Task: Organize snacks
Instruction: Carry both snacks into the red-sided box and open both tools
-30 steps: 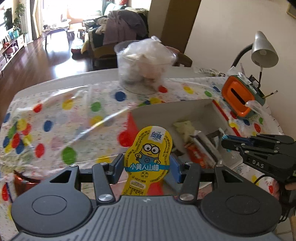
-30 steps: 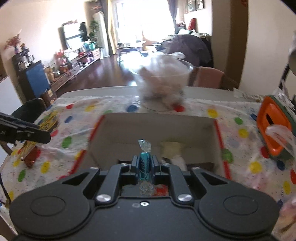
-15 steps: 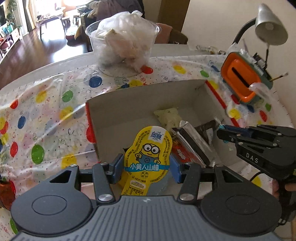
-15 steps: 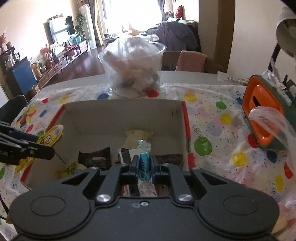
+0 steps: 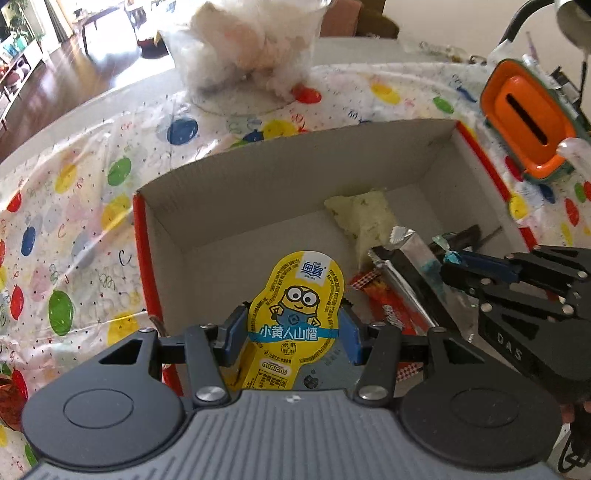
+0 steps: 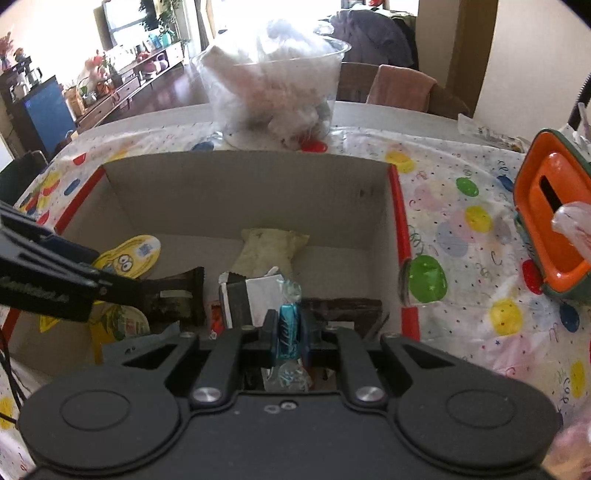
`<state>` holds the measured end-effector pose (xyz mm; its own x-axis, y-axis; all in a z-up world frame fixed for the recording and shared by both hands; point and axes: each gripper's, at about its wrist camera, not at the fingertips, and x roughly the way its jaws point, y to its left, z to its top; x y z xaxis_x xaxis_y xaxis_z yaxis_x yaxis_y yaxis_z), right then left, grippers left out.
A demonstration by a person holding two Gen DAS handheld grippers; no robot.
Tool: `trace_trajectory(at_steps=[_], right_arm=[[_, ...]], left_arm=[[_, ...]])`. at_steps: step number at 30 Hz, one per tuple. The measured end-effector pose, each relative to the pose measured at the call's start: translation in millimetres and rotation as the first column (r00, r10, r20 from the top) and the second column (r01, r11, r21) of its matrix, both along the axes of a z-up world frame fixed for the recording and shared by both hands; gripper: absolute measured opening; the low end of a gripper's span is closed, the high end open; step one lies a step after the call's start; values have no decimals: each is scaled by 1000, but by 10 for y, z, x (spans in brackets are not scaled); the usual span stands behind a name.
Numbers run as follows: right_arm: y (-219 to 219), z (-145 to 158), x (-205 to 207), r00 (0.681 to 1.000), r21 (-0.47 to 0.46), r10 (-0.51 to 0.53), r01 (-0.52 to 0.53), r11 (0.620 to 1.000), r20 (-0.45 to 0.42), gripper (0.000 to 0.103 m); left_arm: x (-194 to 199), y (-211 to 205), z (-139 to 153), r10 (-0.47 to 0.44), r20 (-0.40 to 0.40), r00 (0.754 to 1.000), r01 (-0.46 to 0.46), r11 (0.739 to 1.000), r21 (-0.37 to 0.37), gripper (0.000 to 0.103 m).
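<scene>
My left gripper (image 5: 291, 332) is shut on a yellow Minions snack pack (image 5: 297, 295), held upright over the near left part of an open cardboard box (image 5: 295, 173). My right gripper (image 6: 288, 328) is shut on a blue wrapped candy (image 6: 289, 325) above the box's near middle. Inside the box lie a pale yellow packet (image 6: 271, 247), a silver bar (image 5: 410, 258), a red wrapper (image 5: 380, 299) and dark bars (image 6: 173, 299). The right gripper (image 5: 461, 262) also shows at the right edge of the left wrist view; the left gripper (image 6: 92, 273) with the yellow pack (image 6: 129, 254) shows at the left of the right wrist view.
The box (image 6: 243, 184) sits on a polka-dot tablecloth (image 5: 74, 221). Behind it stands a clear tub (image 6: 273, 85) stuffed with plastic bags. An orange and green holder (image 6: 550, 236) is to the right, with a desk lamp (image 5: 569, 22) behind it. A chair (image 6: 402, 88) stands beyond the table.
Both grippers have moved forward and down over the box, still gripping their snacks. The box now fills most of both views.
</scene>
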<state>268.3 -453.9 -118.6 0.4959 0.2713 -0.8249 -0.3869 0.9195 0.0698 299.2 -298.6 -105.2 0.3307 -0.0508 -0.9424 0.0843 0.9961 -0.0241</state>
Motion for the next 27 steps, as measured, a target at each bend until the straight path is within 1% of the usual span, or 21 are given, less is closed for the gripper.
trace_trajectory(at_steps=[4, 7, 9, 11, 17, 20, 24, 27], right_arm=[[7, -28, 29, 1000, -10, 5, -5, 1000, -12, 12], [12, -32, 27, 1000, -13, 12, -12, 1000, -14, 15], [12, -28, 23, 1000, -16, 7, -8, 1000, -12, 19], [2, -19, 19, 1000, -11, 3, -3, 1000, -14, 20], [-13, 41, -14, 1000, -1, -4, 4, 1000, -13, 29], [-13, 95, -50, 1000, 8, -3, 3, 1000, -6, 32], [-11, 175, -112, 1000, 28, 1, -1, 1000, -7, 39], [-7, 243, -169, 1000, 37, 3, -3, 999, 1, 42]], left_arm=[[117, 23, -90, 22, -58, 998, -21, 1000, 8, 52], [154, 15, -135, 13, -84, 996, -12, 1000, 12, 52], [169, 9, -162, 11, -99, 995, -9, 1000, 20, 52], [171, 17, -183, 10, -109, 994, -8, 1000, 18, 52], [138, 59, -148, 9, -94, 995, -10, 1000, -11, 52], [93, 71, -108, 3, -81, 997, -5, 1000, -23, 54], [-2, 107, -20, -1, -51, 999, -1, 999, -44, 55], [-89, 157, 81, 0, -17, 1000, -1, 998, -68, 56]])
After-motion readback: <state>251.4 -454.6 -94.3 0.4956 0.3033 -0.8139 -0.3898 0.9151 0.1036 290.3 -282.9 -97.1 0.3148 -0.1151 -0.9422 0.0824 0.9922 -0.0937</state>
